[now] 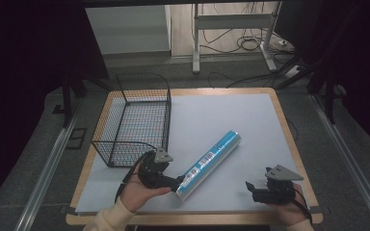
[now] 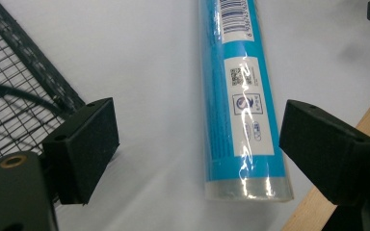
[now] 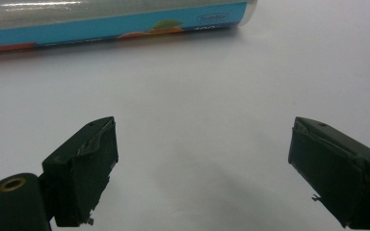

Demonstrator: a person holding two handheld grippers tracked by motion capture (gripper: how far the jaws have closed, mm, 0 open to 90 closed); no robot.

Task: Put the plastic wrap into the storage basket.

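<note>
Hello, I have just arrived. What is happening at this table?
A person works at a table with a hand-held gripper in each hand. The left hand-held gripper is open, its jaws on either side of the near end of a blue roll wrapped in clear film, not yet closed on it. The right hand-held gripper is open over bare table, apart from the roll. A wire basket stands at the left.

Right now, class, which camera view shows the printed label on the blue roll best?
The left gripper view: the blue roll lies close, its barcode and codes facing up. The high view shows the whole roll, label tiny. The right gripper view catches one long side.
</note>
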